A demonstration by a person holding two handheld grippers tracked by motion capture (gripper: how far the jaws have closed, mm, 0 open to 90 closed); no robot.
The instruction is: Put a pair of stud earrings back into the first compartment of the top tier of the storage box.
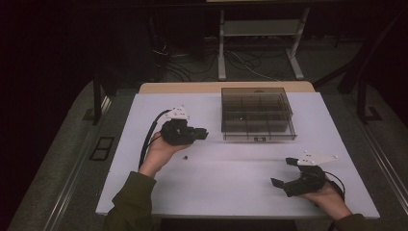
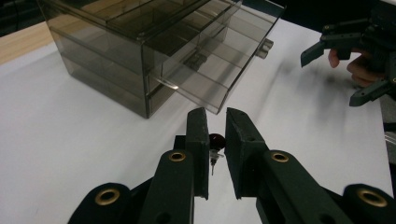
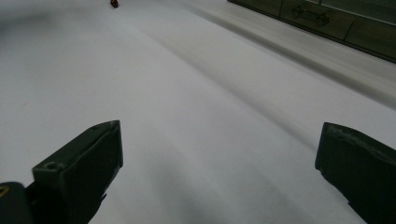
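High view: a person works at a white table, a gripper in each hand. The left gripper is held up off the surface, pointing toward a smoky clear drawer box that stands at the far middle of the table. The box has several tiers divided into compartments. One drawer is pulled partway out, seen best in the left gripper view.

Left gripper view: the jaws stand narrow, with a small gap between the pads. In that gap sits a small dark red bead-like piece with a thin metal pin below it. It appears pinched near the left pad; I cannot tell whether the right pad touches it. The open drawer lies just beyond the jaw tips, its front edge near them but apart. Farther off at the right edge, the other hand holds its gripper, jaws apart.

High view again: a second small dark piece lies on the bare table, just below the left gripper and near the person's left wrist.

The right gripper rests low near the front right of the table, well apart from the box. Its jaws are spread wide, with nothing between them.

Right gripper view: bare tabletop between the wide jaws, the loose dark piece far off at the top edge, the box front at upper right.
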